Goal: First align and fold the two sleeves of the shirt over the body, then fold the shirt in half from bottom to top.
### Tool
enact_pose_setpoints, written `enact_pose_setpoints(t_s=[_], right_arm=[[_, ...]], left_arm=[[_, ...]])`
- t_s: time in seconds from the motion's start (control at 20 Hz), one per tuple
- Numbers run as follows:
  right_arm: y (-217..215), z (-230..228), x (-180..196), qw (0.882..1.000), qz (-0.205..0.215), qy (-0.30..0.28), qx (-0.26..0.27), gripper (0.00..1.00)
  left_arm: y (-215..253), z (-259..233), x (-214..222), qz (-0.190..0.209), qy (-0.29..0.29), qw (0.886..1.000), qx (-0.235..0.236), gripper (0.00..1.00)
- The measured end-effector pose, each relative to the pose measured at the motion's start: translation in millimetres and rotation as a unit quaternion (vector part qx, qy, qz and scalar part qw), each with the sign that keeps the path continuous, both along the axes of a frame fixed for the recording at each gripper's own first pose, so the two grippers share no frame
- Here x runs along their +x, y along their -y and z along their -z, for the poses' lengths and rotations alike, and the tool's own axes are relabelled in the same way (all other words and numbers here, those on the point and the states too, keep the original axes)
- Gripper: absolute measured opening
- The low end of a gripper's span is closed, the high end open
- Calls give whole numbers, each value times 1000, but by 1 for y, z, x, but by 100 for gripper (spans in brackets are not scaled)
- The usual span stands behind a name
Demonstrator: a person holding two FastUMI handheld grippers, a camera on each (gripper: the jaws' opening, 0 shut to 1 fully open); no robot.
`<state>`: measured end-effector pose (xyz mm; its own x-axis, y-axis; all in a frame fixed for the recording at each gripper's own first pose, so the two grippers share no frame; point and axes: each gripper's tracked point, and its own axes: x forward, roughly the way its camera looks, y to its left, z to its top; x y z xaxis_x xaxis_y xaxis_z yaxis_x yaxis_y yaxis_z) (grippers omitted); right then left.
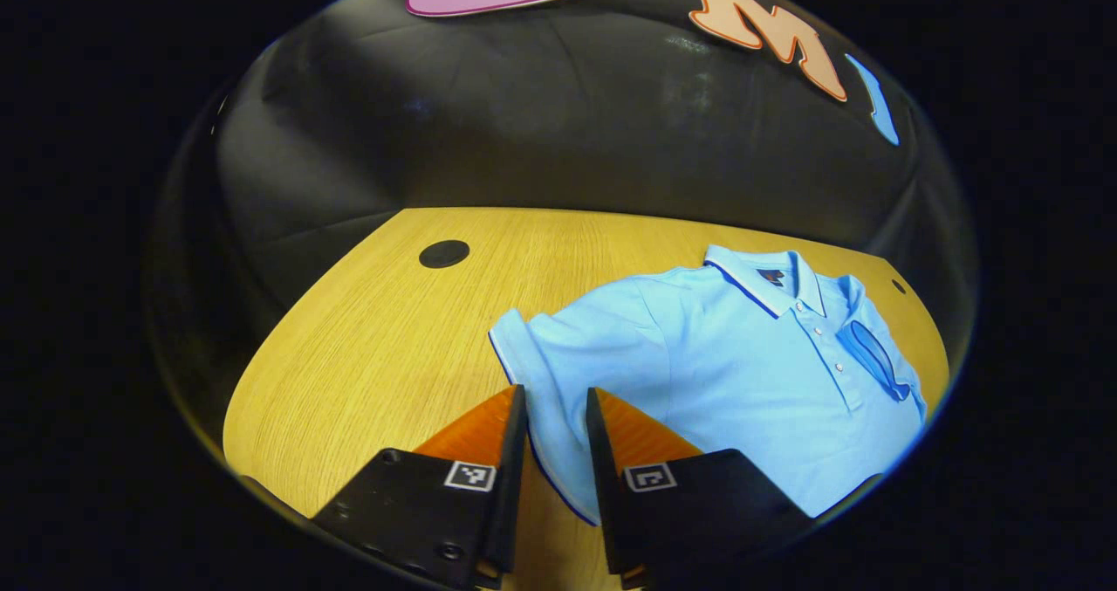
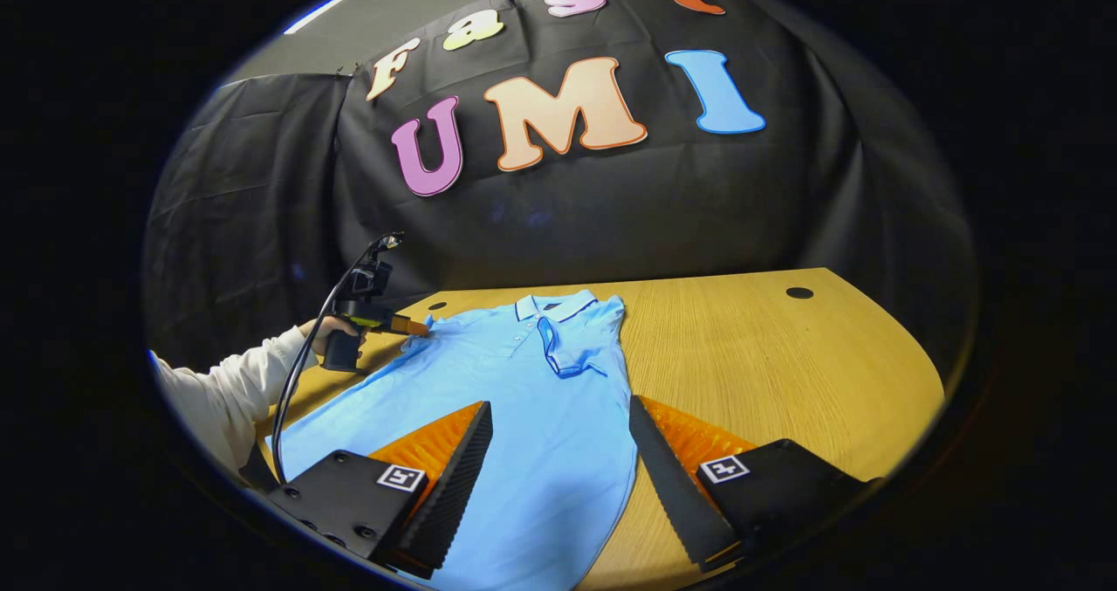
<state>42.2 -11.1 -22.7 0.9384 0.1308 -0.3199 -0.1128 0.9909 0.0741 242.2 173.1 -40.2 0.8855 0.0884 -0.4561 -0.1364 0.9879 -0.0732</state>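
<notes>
Left gripper view: the shirt (image 1: 742, 373), a light blue polo, lies flat and face up on the wooden table (image 1: 393, 329), its long axis running from the collar (image 1: 768, 277) at the far side down to the hem near the operator. One sleeve (image 1: 873, 355) is already folded across the chest; the other sleeve (image 1: 541, 347) is spread outward, its cuff pointing away from the body toward bare table. This unfolded sleeve lies directly ahead of the left gripper (image 1: 556, 399), whose fingers stand a narrow gap apart, astride the sleeve's lower edge, with nothing visibly pinched.

Right gripper view: the same shirt (image 2: 524, 399) reaches from the collar (image 2: 558, 307) at the far end toward the camera, the folded sleeve (image 2: 572, 351) resting on the body. The right gripper (image 2: 558, 434) hovers above the lower body of the shirt with fingers spread wide, holding nothing. Farther off, the left gripper (image 2: 410, 327), carried by a hand (image 2: 327, 333), sits at the spread sleeve. The left gripper is thus much the nearer to that sleeve, and the fold probably runs inward, across the long axis.
</notes>
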Motion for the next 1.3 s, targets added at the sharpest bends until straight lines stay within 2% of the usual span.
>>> enact_pose_setpoints(t_s=[0.05, 0.1, 0.2, 0.55, 0.6, 0.7, 0.85, 1.05, 1.2, 1.25, 1.3], right_arm=[[1, 1, -1, 1000, 0, -1, -1, 98], [0, 1, -1, 1000, -1, -1, -1, 98], [-2, 0, -1, 1000, -4, 0, 1, 98], [-4, -2, -3, 1000, -10, 0, 7, 98], [-3, -3, -2, 1000, -10, 0, 8, 98], [-6, -3, -4, 1000, -12, -1, 15, 98], [-9, -3, -4, 1000, -17, -3, 20, 98], [-14, -2, -5, 999, -22, -6, 23, 98], [-14, -3, -4, 999, -24, -6, 24, 98], [-15, -4, -6, 999, -23, -6, 24, 98], [-15, -6, -6, 999, -23, -5, 23, 98]], left_arm=[[3, -1, 1, 2, 0, 1000, -3, 31], [6, -1, 1, 1, 0, 1000, -5, 17], [6, -1, 1, -4, -3, 1000, -1, 4], [11, -17, 0, -23, -29, 998, 58, 4], [19, -26, 3, -17, -22, 998, 61, 0], [39, -44, 8, -1, -3, 998, 70, 0], [83, -65, 13, 43, 18, 996, 82, 0], [135, -63, 20, 95, 21, 990, 106, 0], [168, -49, 28, 122, 12, 987, 99, 0], [176, -44, 31, 131, 11, 987, 95, 2], [184, -42, 31, 139, 10, 986, 92, 8]])
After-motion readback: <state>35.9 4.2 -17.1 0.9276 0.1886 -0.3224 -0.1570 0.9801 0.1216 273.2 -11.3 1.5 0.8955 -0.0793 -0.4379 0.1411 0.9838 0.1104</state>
